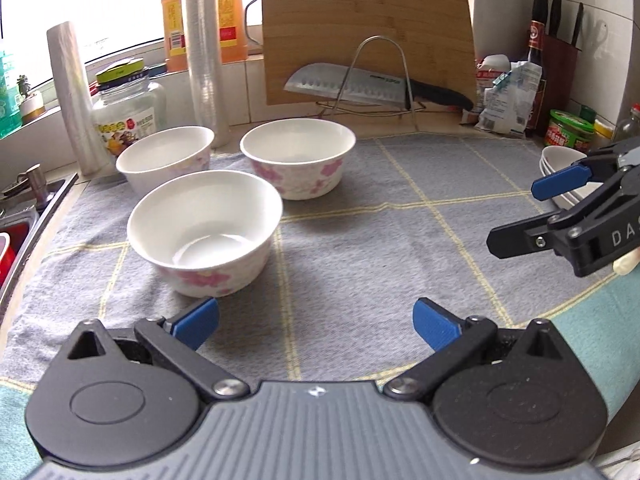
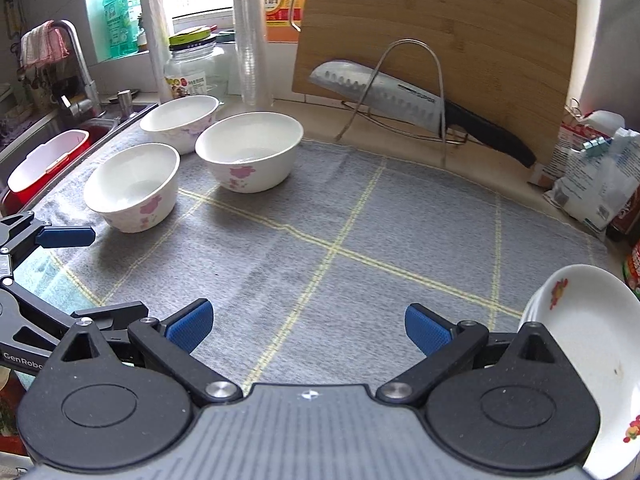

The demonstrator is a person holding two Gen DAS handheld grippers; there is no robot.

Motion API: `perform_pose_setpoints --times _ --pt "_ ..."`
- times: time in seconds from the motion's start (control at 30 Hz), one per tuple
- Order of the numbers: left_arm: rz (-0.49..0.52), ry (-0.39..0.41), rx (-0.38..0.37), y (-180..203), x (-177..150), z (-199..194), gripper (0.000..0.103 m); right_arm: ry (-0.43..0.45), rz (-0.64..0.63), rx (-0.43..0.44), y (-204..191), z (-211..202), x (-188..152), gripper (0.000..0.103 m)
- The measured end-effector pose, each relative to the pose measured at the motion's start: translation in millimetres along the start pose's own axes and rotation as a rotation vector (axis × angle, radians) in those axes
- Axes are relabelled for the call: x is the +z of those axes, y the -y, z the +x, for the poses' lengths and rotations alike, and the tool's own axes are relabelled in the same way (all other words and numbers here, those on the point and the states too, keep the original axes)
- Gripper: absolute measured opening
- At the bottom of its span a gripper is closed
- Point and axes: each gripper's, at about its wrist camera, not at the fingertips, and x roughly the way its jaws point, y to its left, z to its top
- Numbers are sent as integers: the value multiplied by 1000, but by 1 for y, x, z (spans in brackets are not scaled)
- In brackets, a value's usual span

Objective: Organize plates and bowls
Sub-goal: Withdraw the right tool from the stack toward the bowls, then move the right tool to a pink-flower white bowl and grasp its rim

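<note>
Three white bowls with pink flowers [image 1: 205, 236] were seen grouped on the left part of a grey checked cloth [image 1: 360, 248] spread over the counter, all upright and close together. Stacked plates [image 2: 592, 344] were placed at the cloth's right edge, just beside the right tool [image 2: 308, 330]. Both it and the left tool [image 1: 316, 322] were held wide apart and empty above the cloth, near its front edge. Behind, a knife [image 2: 384, 98] was propped in a wire rack [image 2: 408, 92] against a wooden cutting board [image 2: 440, 40].
</note>
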Motion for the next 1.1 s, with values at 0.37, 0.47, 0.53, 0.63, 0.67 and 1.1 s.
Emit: perform_pose_setpoints --times 0.37,0.47,0.53,0.63,0.67,1.1 --pt "-42 -34 40 -45 -17 22 102 -8 -56 19 -29 16 21 103" --pt "-50 -16 45 -51 -16 25 102 -11 -73 20 -35 19 26 103" --pt "-51 -12 55 -53 -14 28 102 -15 -82 24 -38 22 30 103" --pt "-47 -29 53 -56 -14 37 102 -17 -95 31 -43 24 36 103" --pt "-58 -16 40 -58 -15 37 102 -17 -99 34 -44 25 37 103" --pt "-51 14 38 -61 -12 44 103 -40 -147 78 -61 44 58 103"
